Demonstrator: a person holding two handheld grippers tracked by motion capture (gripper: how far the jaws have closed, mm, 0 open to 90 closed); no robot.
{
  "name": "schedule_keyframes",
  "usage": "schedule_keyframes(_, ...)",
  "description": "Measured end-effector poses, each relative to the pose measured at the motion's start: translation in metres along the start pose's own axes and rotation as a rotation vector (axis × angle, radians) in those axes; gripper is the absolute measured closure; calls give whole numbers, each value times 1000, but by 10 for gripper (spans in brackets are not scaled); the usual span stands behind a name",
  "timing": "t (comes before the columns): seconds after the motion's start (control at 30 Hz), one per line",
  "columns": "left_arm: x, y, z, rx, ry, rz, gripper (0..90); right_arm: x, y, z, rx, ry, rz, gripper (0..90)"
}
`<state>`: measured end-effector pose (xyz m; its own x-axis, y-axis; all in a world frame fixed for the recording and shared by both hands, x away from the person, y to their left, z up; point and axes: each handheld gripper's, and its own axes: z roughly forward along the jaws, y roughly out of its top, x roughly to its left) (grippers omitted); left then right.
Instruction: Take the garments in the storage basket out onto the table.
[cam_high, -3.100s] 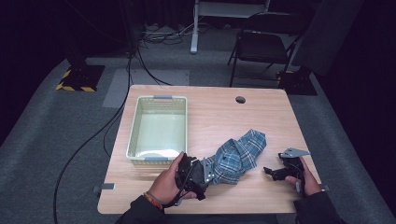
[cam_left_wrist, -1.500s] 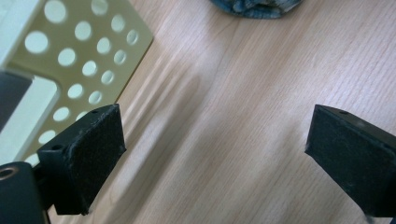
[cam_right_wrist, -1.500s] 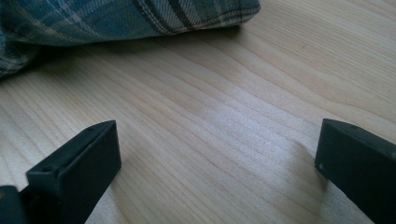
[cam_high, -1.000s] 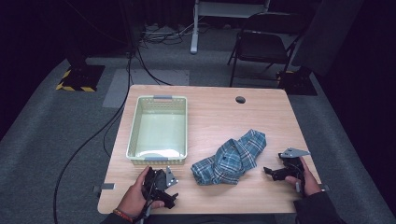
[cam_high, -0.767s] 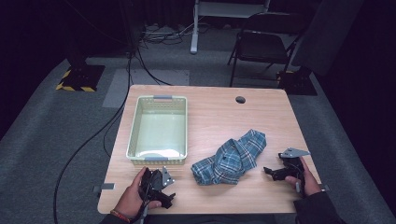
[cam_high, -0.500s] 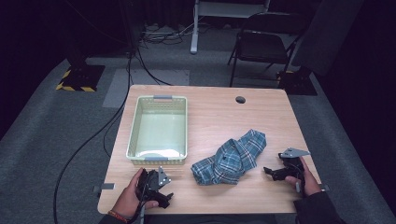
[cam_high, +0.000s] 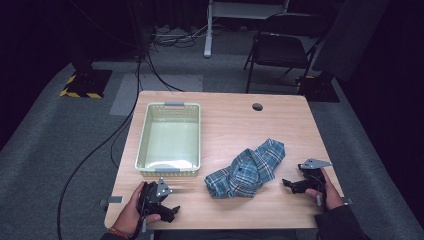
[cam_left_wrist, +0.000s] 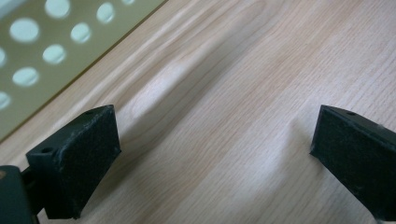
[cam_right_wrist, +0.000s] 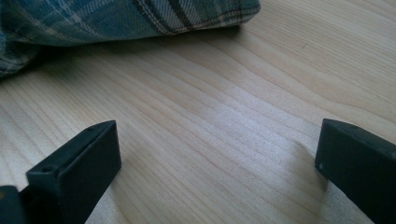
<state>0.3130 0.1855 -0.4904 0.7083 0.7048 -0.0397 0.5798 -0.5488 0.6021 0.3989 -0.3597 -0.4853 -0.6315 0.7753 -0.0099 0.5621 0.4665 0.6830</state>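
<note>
A crumpled blue plaid cloth (cam_high: 247, 171) lies on the wooden table (cam_high: 235, 125), right of centre. My left gripper (cam_high: 170, 211) rests near the table's front left, just in front of the pale green basket (cam_high: 170, 137) and well clear of the cloth. Its jaws have just been opening and stand wide, with bare wood between them (cam_left_wrist: 215, 140). My right gripper (cam_high: 289, 184) sits open near the front right edge, pointing at the cloth (cam_right_wrist: 116, 18) a short way off, with bare wood between its jaws (cam_right_wrist: 217, 140).
The basket's perforated wall (cam_left_wrist: 37, 56) is close on the left gripper's upper left. A cable hole (cam_high: 257, 106) is at the table's back. A folding chair (cam_high: 285, 47) and floor cables stand beyond the table.
The left gripper has left the cloth's left edge and moved left to the front left of the table, sinking toward it. The cloth lies free. The right gripper has not moved.
</note>
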Motion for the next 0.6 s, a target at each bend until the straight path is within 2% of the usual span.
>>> schedule_keyframes(0.2,8,-12,1,-102,-12,10,0,0,0,0,0,0,0,2)
schedule_keyframes(0.43,13,-15,-1,-107,7,-15,0,0,0,0,0,0,0,2)
schedule_keyframes(0.6,13,-15,-1,-107,9,-16,0,0,0,0,0,0,-1,2)
